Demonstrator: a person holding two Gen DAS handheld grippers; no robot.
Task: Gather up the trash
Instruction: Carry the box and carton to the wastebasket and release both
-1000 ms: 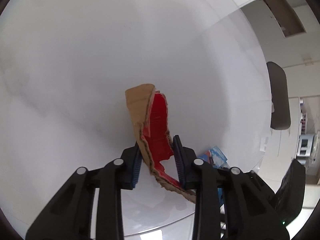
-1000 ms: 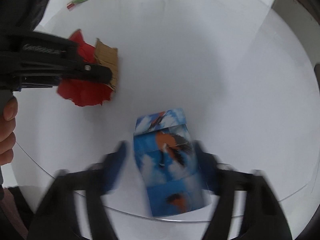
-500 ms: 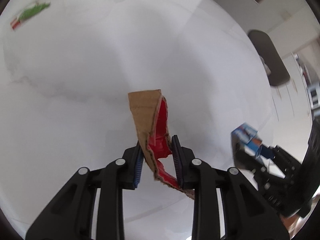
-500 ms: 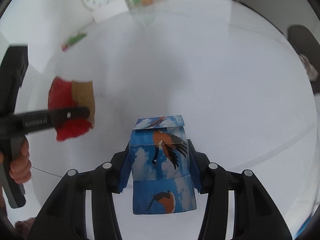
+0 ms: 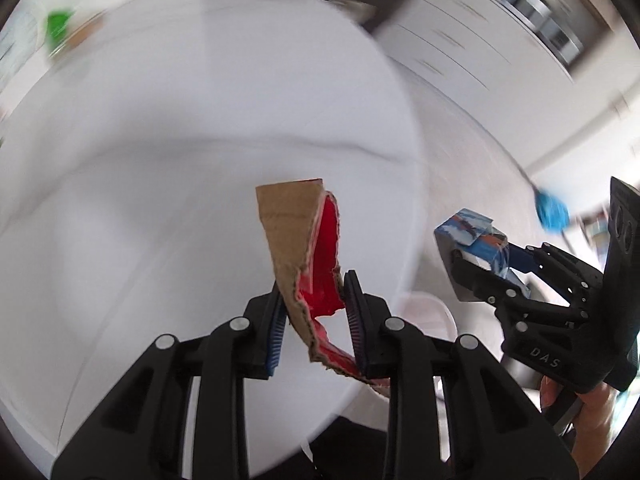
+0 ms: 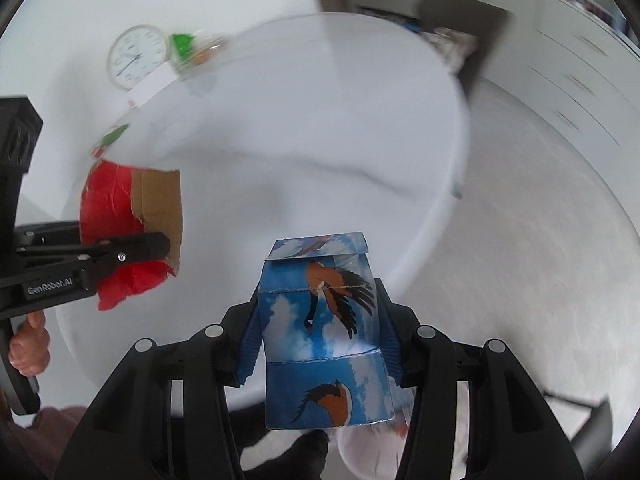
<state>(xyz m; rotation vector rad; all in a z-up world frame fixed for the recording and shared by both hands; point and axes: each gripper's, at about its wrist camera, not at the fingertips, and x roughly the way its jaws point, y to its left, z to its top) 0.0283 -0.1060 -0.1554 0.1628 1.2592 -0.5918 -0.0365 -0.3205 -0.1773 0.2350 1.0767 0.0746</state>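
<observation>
My left gripper (image 5: 314, 292) is shut on a torn piece of cardboard (image 5: 292, 220), brown on one side and red on the other, held above the white round table (image 5: 160, 120) near its front edge. In the right wrist view the same cardboard (image 6: 120, 200) hangs at the left in the left gripper (image 6: 160, 246), with a person's hand (image 6: 28, 344) on its handle. My right gripper (image 6: 318, 292) is shut on a blue carton (image 6: 320, 320) printed with clouds and a brown bird. The left wrist view shows that carton (image 5: 476, 232) past the table's right edge.
A white clock (image 6: 138, 56), a green item (image 6: 182, 42) and a green-and-red wrapper (image 6: 110, 140) sit at the table's far side. A dark chair (image 6: 460, 12) stands behind. A white bin (image 6: 372, 448) shows below the carton. Grey floor (image 6: 560, 240) lies to the right.
Both grippers have lifted and swung toward the table's near right edge, each keeping its load. The blue carton now hangs beyond the edge, and both views have rolled.
</observation>
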